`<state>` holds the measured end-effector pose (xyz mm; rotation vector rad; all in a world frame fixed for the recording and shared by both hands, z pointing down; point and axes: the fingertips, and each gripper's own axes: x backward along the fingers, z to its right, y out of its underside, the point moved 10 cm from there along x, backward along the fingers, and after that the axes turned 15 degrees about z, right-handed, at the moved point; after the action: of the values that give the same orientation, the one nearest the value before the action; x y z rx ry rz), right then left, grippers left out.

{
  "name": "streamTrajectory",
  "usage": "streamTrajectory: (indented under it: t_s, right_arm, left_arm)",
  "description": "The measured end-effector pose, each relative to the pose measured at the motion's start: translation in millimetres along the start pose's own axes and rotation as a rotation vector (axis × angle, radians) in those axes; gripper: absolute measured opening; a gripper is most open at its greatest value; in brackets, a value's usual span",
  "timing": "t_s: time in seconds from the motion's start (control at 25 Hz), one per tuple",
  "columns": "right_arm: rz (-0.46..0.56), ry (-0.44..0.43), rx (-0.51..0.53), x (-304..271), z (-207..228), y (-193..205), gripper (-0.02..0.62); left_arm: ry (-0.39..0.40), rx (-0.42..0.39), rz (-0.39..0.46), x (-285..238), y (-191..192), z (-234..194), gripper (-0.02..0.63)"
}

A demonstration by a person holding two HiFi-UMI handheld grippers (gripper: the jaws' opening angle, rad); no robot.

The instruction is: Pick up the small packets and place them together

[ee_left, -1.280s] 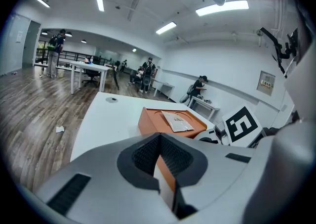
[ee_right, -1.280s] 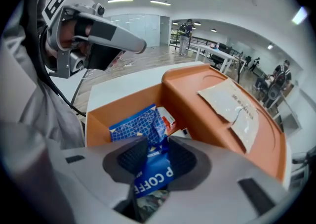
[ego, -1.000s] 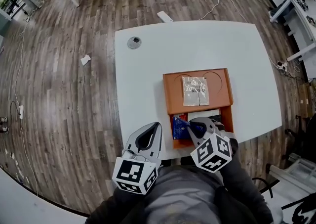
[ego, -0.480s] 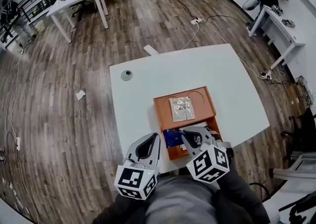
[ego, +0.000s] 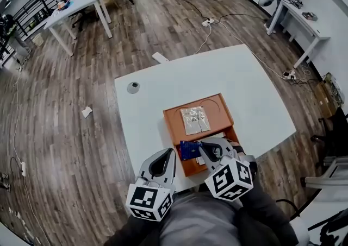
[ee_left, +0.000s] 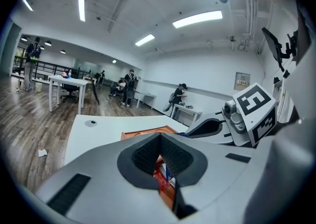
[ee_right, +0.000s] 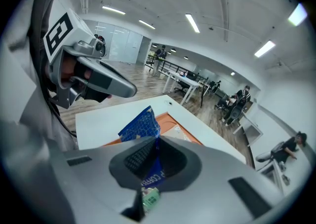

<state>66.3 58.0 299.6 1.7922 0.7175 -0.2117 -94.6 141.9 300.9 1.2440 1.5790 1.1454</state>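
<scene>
Blue packet [ee_right: 139, 125]: pinched by one end in my right hand-held gripper [ee_right: 156, 141], jaws closed on it, over near end of orange tray [ego: 173, 125]. Risk: slack packet may slide free before reaching the silver packets [ego: 194, 119].

Head view looks steeply down on the white table [ego: 255, 98] from above its near edge. Both gripper views look low and close toward the far side, sharing the orange tray [ego: 173, 121].

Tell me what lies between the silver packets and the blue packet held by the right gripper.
Only bare orange tray separates the silver packets from the blue packet, as the head view shows.
</scene>
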Motion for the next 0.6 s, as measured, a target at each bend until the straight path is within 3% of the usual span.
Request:
streamTrajectory:
  t_s: [0.36,0.6]
  right_arm:
    - [0.023,-0.036,-0.038,-10.6,21.3,5.5,0.017]
    - [0.058,-0.04,-0.034,-26.3,50.9,5.3,0.018]
  left_arm:
    - [-0.02,0.006,-0.034,-19.7,0.0,0.1,0.0]
    - [-0.082,0.003,-0.028,-33.0,-4.5,-3.9,0.0]
